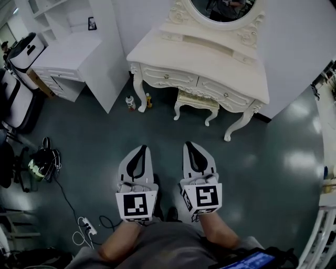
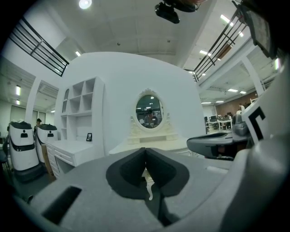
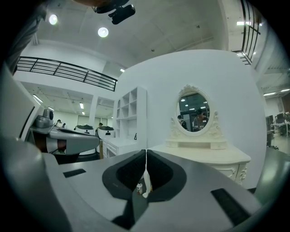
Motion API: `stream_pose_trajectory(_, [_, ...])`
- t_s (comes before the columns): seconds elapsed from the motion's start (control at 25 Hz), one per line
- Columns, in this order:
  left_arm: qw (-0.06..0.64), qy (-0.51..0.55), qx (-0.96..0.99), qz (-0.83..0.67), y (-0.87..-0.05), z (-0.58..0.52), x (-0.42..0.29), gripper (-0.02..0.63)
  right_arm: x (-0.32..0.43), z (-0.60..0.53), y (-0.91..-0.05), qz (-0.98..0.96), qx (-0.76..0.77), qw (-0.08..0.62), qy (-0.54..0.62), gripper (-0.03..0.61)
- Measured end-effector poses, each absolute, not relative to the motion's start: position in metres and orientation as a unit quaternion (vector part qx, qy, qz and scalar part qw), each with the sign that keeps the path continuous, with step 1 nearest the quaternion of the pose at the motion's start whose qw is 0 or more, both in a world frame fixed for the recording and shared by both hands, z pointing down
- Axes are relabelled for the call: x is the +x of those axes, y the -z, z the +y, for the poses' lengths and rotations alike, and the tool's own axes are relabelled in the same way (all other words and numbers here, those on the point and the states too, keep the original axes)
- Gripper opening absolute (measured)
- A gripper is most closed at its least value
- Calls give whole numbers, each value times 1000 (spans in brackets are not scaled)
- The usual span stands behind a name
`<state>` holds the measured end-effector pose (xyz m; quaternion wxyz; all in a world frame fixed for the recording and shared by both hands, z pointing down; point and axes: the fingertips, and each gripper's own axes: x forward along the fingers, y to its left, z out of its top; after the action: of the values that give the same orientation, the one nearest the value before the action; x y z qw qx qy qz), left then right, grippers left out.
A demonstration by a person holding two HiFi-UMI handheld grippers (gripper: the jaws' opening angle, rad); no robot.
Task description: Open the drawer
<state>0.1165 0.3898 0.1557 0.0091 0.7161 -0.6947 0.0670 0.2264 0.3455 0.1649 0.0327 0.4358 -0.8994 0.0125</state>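
Grey-green glossy floor (image 1: pixel 262 173) fills most of the head view. A cream dressing table (image 1: pixel 210 60) with carved curved legs stands at the top of it, against a white wall. An oval mirror (image 1: pixel 223 10) rises from the back of the table. To its left stands a white desk (image 1: pixel 68 55) with open shelves above. A small cream stool (image 1: pixel 197 101) is tucked under the dressing table.

The left gripper (image 1: pixel 142 149) and the right gripper (image 1: pixel 189 144) are held side by side low in the view, both aimed toward the table and well short of it. Each one's own camera shows its dark pads pressed together along a thin seam, with nothing between them (only the table's leg shows through the notch behind). Neither gripper touches anything.

The drawers (image 1: pixel 168 78) sit side by side in the table's front apron, each with a small knob. Both are flush with the front and closed. Two small bottles (image 1: pixel 130 103) stand on the floor just beside the table's left front leg.
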Motion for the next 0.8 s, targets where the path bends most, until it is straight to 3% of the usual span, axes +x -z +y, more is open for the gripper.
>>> stream_pose_trajectory(0.4, [29, -77, 727, -682, -174, 304, 55, 15, 166, 264, -184, -892, 449, 48, -26, 15])
stream_pose_trajectory(0.8, [-8, -53, 742, -669, -139, 228, 2, 15, 124, 192, -149, -878, 478, 31, 2, 15])
